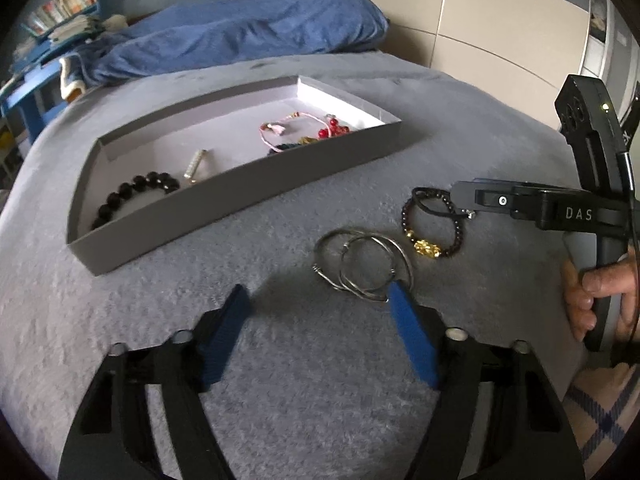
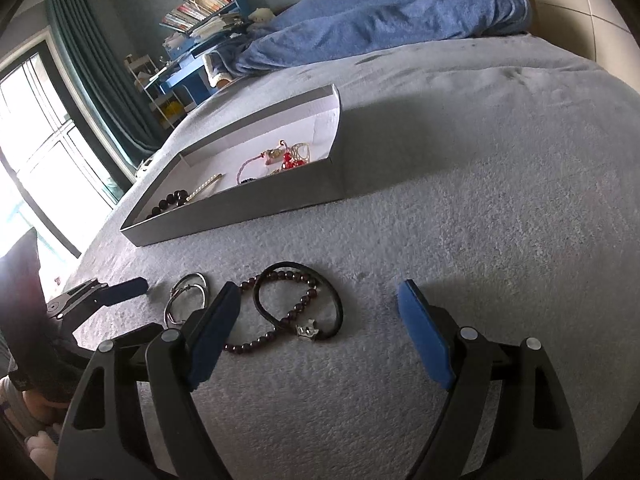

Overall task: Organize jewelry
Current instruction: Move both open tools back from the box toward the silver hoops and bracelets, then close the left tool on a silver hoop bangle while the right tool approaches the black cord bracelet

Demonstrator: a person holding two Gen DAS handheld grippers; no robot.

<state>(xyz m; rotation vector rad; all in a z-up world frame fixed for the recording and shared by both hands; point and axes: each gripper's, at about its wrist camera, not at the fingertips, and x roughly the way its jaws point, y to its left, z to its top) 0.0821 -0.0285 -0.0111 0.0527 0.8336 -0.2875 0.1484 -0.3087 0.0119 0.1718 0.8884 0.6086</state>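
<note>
Several linked silver bangles lie on the grey bedspread just ahead of my left gripper, which is open; its right pad overlaps their near edge, and nothing is pressed between the pads. Right of them lies a dark bead bracelet with gold charms and a black cord. My right gripper stands open over that bracelet, which lies on the bed between and ahead of its fingers. In the left wrist view the right gripper reaches the bracelet's far edge. The bangles show left of it.
A shallow grey box sits further back on the bed, holding a black bead bracelet, a pearl bar, a pink cord bracelet and red beads. A blue blanket lies behind it. A hand grips the right tool's handle.
</note>
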